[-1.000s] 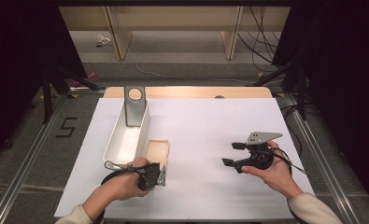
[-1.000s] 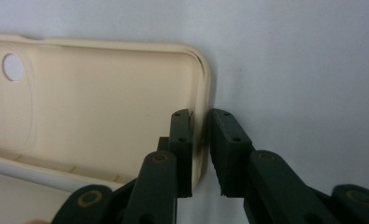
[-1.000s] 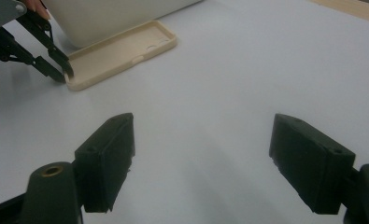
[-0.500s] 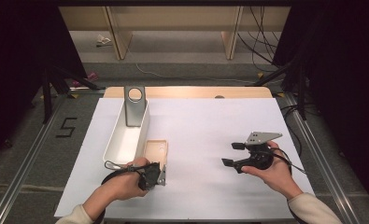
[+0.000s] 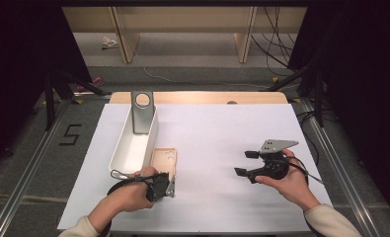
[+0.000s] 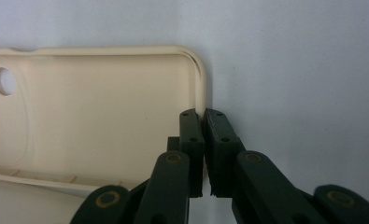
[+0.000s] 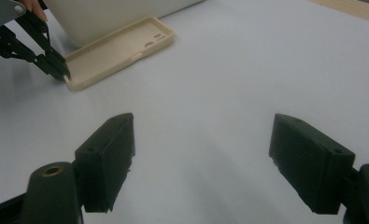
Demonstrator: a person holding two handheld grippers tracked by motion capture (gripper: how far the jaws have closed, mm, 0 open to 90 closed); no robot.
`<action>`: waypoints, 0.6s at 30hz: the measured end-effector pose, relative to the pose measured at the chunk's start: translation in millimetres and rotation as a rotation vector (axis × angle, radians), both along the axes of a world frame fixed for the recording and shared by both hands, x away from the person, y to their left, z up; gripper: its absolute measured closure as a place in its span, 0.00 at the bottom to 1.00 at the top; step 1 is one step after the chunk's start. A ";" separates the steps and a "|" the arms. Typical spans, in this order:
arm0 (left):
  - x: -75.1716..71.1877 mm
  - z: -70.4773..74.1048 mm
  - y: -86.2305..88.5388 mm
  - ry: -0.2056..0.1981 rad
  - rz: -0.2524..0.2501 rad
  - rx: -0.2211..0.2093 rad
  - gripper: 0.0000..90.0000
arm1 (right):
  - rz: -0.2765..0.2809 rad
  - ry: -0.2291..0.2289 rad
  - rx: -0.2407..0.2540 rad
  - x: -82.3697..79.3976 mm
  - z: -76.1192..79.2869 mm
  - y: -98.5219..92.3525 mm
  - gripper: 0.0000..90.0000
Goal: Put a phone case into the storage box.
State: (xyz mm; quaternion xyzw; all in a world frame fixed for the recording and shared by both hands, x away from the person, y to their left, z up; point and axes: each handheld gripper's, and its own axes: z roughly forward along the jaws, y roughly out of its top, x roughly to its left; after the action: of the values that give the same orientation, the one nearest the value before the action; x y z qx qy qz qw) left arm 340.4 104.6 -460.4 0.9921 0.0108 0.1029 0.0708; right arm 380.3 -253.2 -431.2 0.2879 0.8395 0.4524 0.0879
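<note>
A cream phone case [image 5: 164,159] lies hollow side up on the white table sheet [image 5: 217,123], just right of a white bin. My left gripper [image 5: 171,189] sits at the case's near corner, and its two black jaws are pinched together on the raised rim [image 6: 202,88] of the case [image 6: 102,107]. In the left gripper view the left gripper [image 6: 204,115] has the rim clamped between its pads. The right gripper view shows that left gripper [image 7: 63,73] at the corner of the case [image 7: 121,46]. My right gripper [image 5: 246,163] hovers open over bare sheet to the right, with its jaws wide apart around nothing [image 7: 205,128].
A long white bin [image 5: 117,157] stands left of the case, with a grey metal plate with a round hole [image 5: 142,112] upright at its far end. A wooden strip [image 5: 197,97] borders the table's far edge. Dark stands and cables flank both sides.
</note>
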 end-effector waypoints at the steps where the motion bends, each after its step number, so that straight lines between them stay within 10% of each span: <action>1: -0.1 0.2 0.0 -0.001 -0.005 0.002 0.95 | 0.000 0.001 0.000 0.0 -0.1 0.0 0.26; 18: -3.9 12.0 -6.9 -0.060 -0.066 -0.007 0.97 | -0.002 0.000 -0.001 0.1 0.1 2.8 0.26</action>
State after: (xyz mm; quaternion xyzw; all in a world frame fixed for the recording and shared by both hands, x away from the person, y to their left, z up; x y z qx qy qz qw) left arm 336.5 97.8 -448.4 0.9881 -0.0235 0.1302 0.0779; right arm 380.3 -250.4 -431.0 0.2889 0.8394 0.4517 0.0885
